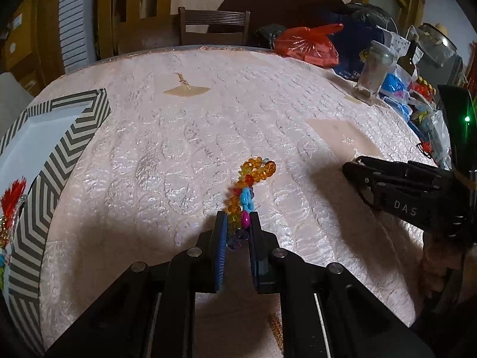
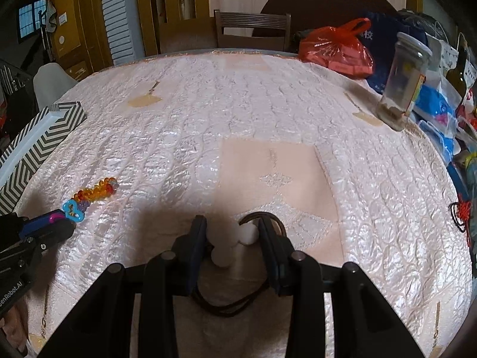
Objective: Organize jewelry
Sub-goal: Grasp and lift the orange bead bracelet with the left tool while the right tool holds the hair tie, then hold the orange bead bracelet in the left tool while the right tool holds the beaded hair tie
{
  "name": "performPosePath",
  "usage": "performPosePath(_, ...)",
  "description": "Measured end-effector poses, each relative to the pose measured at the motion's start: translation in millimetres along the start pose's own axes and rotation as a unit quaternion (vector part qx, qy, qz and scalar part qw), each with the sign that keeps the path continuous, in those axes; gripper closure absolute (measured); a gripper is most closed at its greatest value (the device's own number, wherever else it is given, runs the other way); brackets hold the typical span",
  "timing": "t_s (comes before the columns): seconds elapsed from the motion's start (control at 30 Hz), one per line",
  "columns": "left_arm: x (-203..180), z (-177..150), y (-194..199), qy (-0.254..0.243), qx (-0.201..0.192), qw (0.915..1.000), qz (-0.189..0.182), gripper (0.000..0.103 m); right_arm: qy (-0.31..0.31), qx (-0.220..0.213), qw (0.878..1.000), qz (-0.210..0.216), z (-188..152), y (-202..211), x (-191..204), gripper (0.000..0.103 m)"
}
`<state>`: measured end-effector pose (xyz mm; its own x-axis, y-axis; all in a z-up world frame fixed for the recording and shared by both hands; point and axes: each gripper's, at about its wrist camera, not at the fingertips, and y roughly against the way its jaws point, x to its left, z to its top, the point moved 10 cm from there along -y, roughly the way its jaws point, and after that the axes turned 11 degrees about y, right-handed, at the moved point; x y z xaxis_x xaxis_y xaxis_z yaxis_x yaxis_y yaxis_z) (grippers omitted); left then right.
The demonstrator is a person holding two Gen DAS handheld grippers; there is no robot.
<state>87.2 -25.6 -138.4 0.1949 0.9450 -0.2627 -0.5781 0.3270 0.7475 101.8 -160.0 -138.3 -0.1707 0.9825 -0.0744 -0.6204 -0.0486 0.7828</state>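
My left gripper (image 1: 238, 219) is shut on a string of amber, red, blue and pink beads (image 1: 253, 173) that trails forward onto the pink tablecloth (image 1: 179, 137). The right wrist view shows that gripper (image 2: 64, 223) at the left with the beads (image 2: 95, 191) lying beyond its tip. My right gripper (image 2: 232, 228) is shut on a cluster of white beads (image 2: 248, 233) on a dark cord (image 2: 226, 308). The right gripper (image 1: 356, 168) appears at the right in the left wrist view. A box with black-and-white zigzag sides (image 1: 59, 161) stands at the left, with a red tassel (image 1: 13, 198) inside.
A glass jar (image 2: 402, 83), a red plastic bag (image 2: 337, 47), a dark bottle and blue packets crowd the table's far right. A red knotted cord (image 2: 460, 211) lies at the right edge. A wooden chair (image 2: 253, 28) stands behind the table.
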Motion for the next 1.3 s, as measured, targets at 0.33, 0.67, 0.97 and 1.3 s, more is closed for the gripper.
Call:
performPosePath(0.33,0.3,2.2,-0.1,0.011,0.001,0.9999,-0.013,0.054,-0.050,-0.058,0.996,0.051,5.5,22.1,-8.3,0.066)
performPosePath(0.67,6.8,4.3,2.6,0.026,0.001,0.9996,-0.009,0.058,-0.057,-0.063,0.995,0.055,6.6,27.2,-4.3,0.066)
performPosePath(0.97,-1.7,32.5,46.8,0.042,-0.028,0.9986,-0.015,0.058,-0.080,-0.044,0.995,0.038,5.3,31.1,-6.2,0.066)
performPosePath(1.3,-5.3,28.6,55.5,0.049,-0.026,0.9983,0.017,0.058,-0.072,-0.080,0.994,0.010,17.8,63.7,0.5,0.066)
